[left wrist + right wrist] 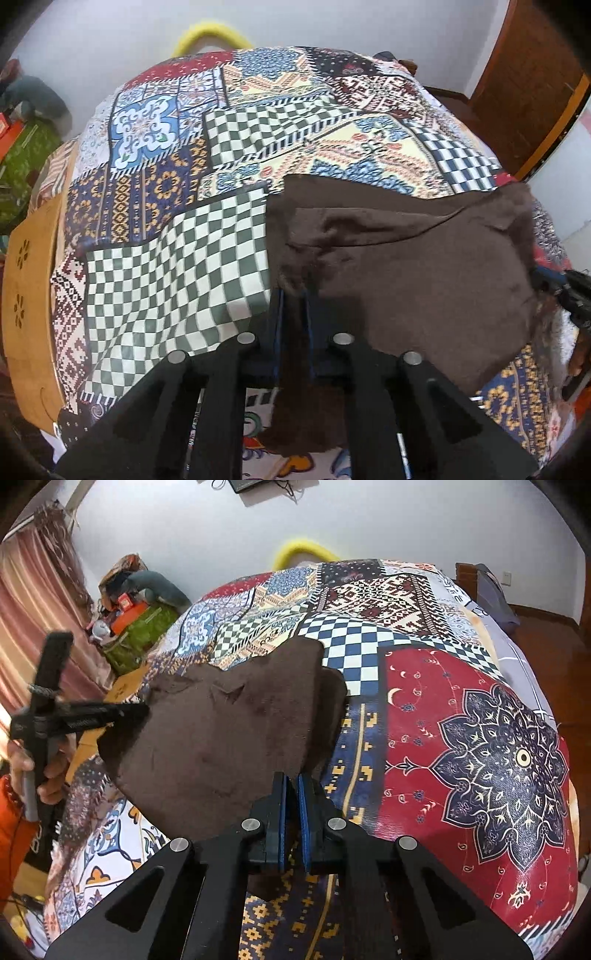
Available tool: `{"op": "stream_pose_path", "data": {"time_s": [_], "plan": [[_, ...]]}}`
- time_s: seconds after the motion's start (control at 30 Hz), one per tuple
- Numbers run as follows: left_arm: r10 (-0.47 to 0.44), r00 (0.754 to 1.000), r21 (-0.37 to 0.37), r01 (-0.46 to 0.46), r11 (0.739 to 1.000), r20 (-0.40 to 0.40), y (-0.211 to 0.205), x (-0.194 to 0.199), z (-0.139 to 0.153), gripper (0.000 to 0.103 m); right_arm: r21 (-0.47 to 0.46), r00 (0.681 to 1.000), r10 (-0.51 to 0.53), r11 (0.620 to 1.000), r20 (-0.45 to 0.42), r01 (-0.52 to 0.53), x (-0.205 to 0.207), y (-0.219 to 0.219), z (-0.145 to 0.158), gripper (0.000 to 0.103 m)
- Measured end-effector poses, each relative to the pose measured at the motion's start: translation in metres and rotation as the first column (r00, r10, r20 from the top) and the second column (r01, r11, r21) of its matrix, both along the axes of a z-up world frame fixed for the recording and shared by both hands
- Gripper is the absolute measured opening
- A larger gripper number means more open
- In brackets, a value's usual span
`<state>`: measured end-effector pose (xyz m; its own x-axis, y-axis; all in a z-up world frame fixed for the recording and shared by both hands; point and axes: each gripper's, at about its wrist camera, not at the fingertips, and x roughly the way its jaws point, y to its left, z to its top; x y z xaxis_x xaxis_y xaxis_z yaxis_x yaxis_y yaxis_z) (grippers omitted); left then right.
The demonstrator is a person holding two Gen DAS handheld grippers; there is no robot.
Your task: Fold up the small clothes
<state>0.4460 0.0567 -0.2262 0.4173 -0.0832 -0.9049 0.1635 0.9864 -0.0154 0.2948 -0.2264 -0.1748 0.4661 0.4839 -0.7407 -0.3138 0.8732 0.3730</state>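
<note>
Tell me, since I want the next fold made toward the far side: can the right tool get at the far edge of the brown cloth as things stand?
Probably not right away. The right tool is shut on the near edge of the brown cloth, so it would have to let go first. Nothing lies on the patterned bedspread beyond it.

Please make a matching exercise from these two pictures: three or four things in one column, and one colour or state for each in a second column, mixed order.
Things:
1. brown cloth
2. left tool
3. bedspread
4. padded hoop

Descriptions:
A. yellow, behind the bed
B. patchwork of many patterns
C. plain dark, gripped at two edges
D. shut on the cloth's edge

Pairs: 1-C, 2-D, 3-B, 4-A
</note>
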Motion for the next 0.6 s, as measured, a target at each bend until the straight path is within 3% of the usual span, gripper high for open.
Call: {"op": "stream_pose_path", "data": {"time_s": [0.03,0.07,0.1,0.13,0.17,0.3,0.43,0.5,0.6], "plan": [[0.008,1.0,-0.009,-0.008,1.0,-0.001,0.003,-0.001,0.001,0.034,0.005,1.0,0.002,1.0,0.001,-0.002,0.0,-0.001,0.003,0.012],[0.024,1.0,-0.029,-0.024,0.999,-0.001,0.009,-0.002,0.003,0.062,0.01,1.0,0.001,1.0,0.008,-0.001,-0.002,-0.001,0.006,0.023],[0.038,0.999,-0.047,-0.038,0.998,0.009,0.013,-0.003,0.005,0.078,0.015,1.0,-0.006,1.0,0.019,0.006,-0.002,-0.002,0.009,0.031],[0.052,0.998,-0.068,-0.05,0.996,0.028,0.018,-0.006,0.007,0.08,0.014,1.0,-0.008,1.0,0.025,0.008,-0.002,-0.001,0.01,0.047],[0.06,0.998,-0.082,-0.057,0.995,0.033,0.021,-0.007,0.007,0.08,0.009,0.999,-0.004,1.0,0.035,0.004,-0.002,0.001,0.011,0.054],[0.063,0.995,-0.13,-0.073,0.989,-0.079,0.028,0.001,-0.016,0.08,-0.029,1.0,0.0,1.0,0.027,0.001,0.006,0.013,0.004,0.054],[0.066,0.993,-0.181,-0.084,0.98,-0.103,0.024,0.002,-0.029,0.078,0.017,1.0,-0.001,1.0,-0.024,0.002,0.019,0.017,-0.009,0.052],[0.056,0.993,-0.217,-0.078,0.973,-0.105,0.021,0.001,-0.03,0.057,0.019,0.999,0.025,1.0,-0.025,-0.024,0.023,0.021,-0.01,0.039],[0.02,0.995,-0.242,-0.042,0.969,-0.095,0.012,-0.003,-0.026,0.036,0.017,0.998,0.048,0.999,-0.036,-0.048,0.028,0.022,-0.01,0.026]]}}
